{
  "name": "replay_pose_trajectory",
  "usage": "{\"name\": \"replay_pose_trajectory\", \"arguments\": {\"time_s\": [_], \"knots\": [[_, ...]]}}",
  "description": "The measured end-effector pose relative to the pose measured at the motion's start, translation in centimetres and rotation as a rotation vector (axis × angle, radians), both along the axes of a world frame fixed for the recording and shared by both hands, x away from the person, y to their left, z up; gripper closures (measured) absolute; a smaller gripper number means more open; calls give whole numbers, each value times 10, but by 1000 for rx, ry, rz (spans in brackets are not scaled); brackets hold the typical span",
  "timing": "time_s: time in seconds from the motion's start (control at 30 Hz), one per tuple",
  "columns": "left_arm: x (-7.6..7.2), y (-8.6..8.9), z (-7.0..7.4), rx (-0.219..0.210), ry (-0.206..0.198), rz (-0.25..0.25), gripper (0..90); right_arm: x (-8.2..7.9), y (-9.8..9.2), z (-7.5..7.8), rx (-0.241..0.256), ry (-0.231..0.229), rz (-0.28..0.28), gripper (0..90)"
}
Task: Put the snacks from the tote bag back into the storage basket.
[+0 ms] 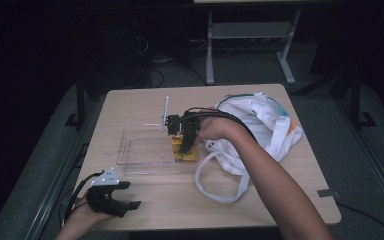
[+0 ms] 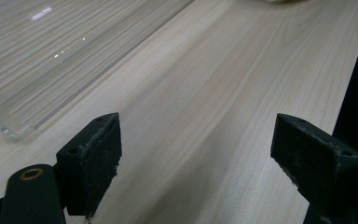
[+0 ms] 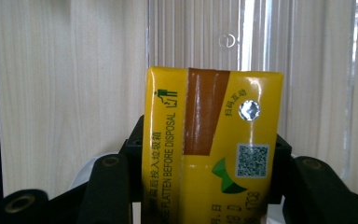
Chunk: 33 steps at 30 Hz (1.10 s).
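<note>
**Carton held over the tray's right end**

The right gripper was clamped on a yellow rectangular drink carton with a brown strip down its top panel, its jaws pressed against the two long side faces. In the right gripper view the carton's long axis ran straight out along the jaws, its far end projecting past them. From the high view the gripper pointed down, so the carton stood roughly on end at the right end of the clear shallow plastic tray; whether it touched the tray floor could not be told. The tray's open length stretched away to the left of the carton, which is the way the carton would likely have to tip or travel to lie flat.

The left gripper rested near the front edge of the pale wooden table, jaws wide apart and holding nothing, well clear of the carton. A white cloth bag lay crumpled just right of the tray.
</note>
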<state>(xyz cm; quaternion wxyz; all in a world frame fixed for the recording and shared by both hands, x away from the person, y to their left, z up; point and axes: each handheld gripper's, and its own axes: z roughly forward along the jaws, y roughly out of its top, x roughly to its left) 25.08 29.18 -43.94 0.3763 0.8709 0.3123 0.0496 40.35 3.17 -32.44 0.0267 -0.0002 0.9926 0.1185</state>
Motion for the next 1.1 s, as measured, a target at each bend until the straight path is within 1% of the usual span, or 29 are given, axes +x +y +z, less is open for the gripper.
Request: {"name": "replay_pose_trajectory", "arguments": {"time_s": [0.03,0.07,0.2,0.37,0.4,0.67,0.73,0.77,0.9,0.93,1.1], "knots": [[0,0,0,1,0,0,159,0,0,-2,-4,1,-2,512],[-1,-1,0,-7,6,7,159,0,1,-3,-8,2,-3,512],[0,-1,0,-5,2,4,158,2,2,-10,-9,4,18,512],[0,0,-1,1,4,-2,158,2,3,-15,-20,14,19,512],[-1,0,-1,-2,13,3,159,2,3,-16,-18,17,19,512],[-1,-1,-1,1,14,-1,159,3,2,-28,-30,24,24,512],[0,-1,-1,2,16,0,159,3,2,-30,-38,31,20,512],[0,-1,-1,2,16,0,159,3,2,-31,-32,32,29,512],[0,-1,-1,3,16,0,159,2,2,-35,-43,36,21,511],[-1,-1,-1,4,17,0,159,2,2,-35,-40,34,28,512],[-1,-1,-1,2,21,3,159,2,3,-38,-47,38,29,511]]}}
